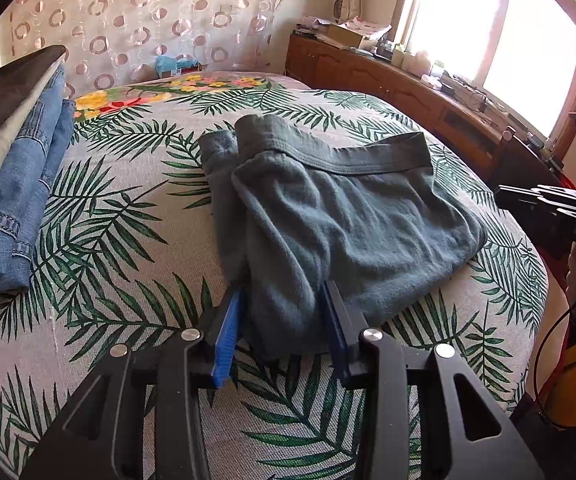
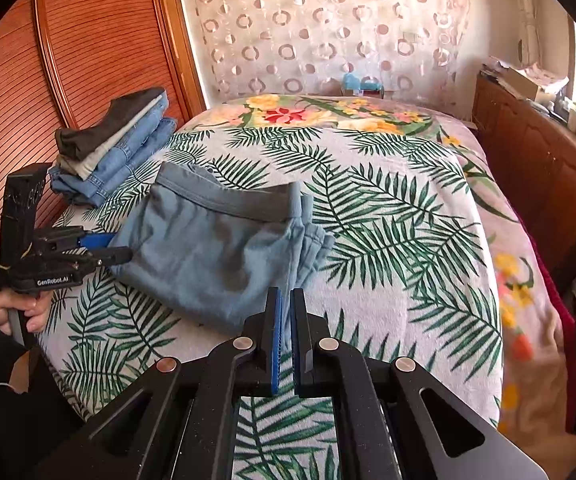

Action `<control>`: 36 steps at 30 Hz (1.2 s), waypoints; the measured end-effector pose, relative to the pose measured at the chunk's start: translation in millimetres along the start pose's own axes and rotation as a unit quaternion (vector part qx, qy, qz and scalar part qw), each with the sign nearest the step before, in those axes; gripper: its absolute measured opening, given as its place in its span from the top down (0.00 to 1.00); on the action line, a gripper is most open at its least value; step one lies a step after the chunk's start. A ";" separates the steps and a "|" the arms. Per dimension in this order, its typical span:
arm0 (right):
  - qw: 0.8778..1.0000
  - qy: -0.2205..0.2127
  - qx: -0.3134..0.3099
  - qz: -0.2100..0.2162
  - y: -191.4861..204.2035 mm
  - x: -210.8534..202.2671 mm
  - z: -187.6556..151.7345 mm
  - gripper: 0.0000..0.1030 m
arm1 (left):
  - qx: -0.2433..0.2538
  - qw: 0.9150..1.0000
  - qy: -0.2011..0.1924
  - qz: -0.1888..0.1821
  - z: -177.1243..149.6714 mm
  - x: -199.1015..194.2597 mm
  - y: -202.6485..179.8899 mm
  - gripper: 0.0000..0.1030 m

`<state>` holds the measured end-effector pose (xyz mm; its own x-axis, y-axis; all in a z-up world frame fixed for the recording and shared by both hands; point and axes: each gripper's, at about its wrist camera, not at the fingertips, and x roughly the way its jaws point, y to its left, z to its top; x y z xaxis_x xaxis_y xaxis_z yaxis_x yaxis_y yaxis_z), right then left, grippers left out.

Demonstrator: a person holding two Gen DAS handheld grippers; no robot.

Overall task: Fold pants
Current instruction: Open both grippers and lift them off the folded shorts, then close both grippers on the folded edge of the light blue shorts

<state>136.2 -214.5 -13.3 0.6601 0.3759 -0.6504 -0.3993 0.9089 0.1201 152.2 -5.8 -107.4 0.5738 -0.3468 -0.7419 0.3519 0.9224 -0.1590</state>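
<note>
1. Left wrist view showed the left gripper with its jaws partly apart and a bunched end of the pants between them. The blue pads looked pressed against that cloth, so the near end seemed to be held.
2. The right gripper had its jaws together with nothing between them. It hung just off the near edge of the pants, not touching them.
3. The pants lay in the middle of the bed, on the leaf-print cover. They were already folded into a short, thick bundle with several layers showing at one side.
4. The waistband sat at the far end, away from the person. The long side ran across the bed, along the waistband.
5. I think the folding was nearly done. What was left was maybe smoothing the bundle, then moving it to the pile of folded clothes near the wooden door.
</note>
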 end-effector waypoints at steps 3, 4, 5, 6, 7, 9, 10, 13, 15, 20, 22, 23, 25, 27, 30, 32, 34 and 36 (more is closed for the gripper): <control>1.000 -0.001 0.003 0.000 5.5 10.7 1.9 0.94 | -0.003 1.000 0.000 0.011 0.4 0.0 0.1 0.53; 1.000 0.000 0.004 0.002 6.1 14.8 2.7 0.94 | -0.005 1.000 0.001 0.011 1.1 0.1 0.5 0.51; 1.000 0.000 0.006 0.004 7.1 19.4 3.4 0.94 | -0.007 1.000 0.001 0.009 1.8 -0.5 1.0 0.49; 1.000 0.002 0.007 0.005 6.2 23.1 4.4 0.93 | -0.007 1.000 0.000 0.006 3.0 -1.5 1.4 0.49; 1.000 0.005 0.007 0.004 7.7 27.8 5.2 0.93 | -0.007 1.000 0.000 0.006 4.6 -2.3 1.9 0.47; 1.000 0.007 0.005 0.005 7.9 35.0 8.8 0.92 | -0.007 1.000 -0.006 0.007 9.1 -5.6 2.6 0.35; 1.000 0.008 0.004 0.005 8.2 38.0 10.1 0.92 | -0.006 1.000 -0.010 0.007 11.7 -7.2 2.3 0.26; 1.000 0.008 0.005 0.004 6.3 42.8 14.0 0.89 | -0.006 1.000 -0.020 0.008 20.8 -10.6 3.7 0.16; 1.000 0.009 0.006 0.001 6.3 45.8 15.7 0.82 | -0.007 1.000 -0.023 0.012 27.3 -10.2 4.8 0.16; 1.000 0.010 0.012 -0.006 3.6 52.2 20.3 0.57 | -0.005 0.999 -0.028 0.020 44.5 -3.8 6.2 0.16; 1.000 0.008 0.014 -0.008 3.3 55.0 21.9 0.55 | -0.004 0.999 -0.027 0.020 50.8 -0.2 6.8 0.16; 1.000 0.009 0.015 -0.008 3.0 56.7 23.1 0.53 | -0.004 1.000 -0.026 0.017 54.2 1.5 6.9 0.16; 1.000 0.009 0.018 -0.011 1.2 61.0 25.1 0.52 | -0.002 1.000 -0.026 0.012 60.6 4.3 7.3 0.16; 1.000 0.012 0.025 -0.015 -1.9 66.7 27.1 0.51 | 0.000 1.000 -0.026 0.014 66.1 7.0 7.4 0.16; 0.999 0.018 0.035 -0.018 -6.2 75.5 30.0 0.51 | 0.004 1.000 -0.023 0.018 74.4 12.9 9.0 0.16; 0.999 0.021 0.044 -0.019 -9.0 82.2 32.4 0.51 | 0.007 1.000 -0.021 0.020 78.4 16.7 11.5 0.16; 0.998 0.023 0.048 -0.017 -9.8 87.1 34.9 0.51 | 0.007 1.000 -0.018 0.021 81.0 20.9 15.2 0.16; 0.998 0.026 0.048 -0.020 -8.1 90.2 37.5 0.51 | 0.004 1.000 -0.015 0.019 83.6 26.1 19.6 0.18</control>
<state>222.8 -181.2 -44.8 0.6401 0.3309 -0.6934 -0.3088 0.9372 0.1622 235.9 -10.9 -75.4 0.6087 -0.3156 -0.7279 0.3353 0.9339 -0.1245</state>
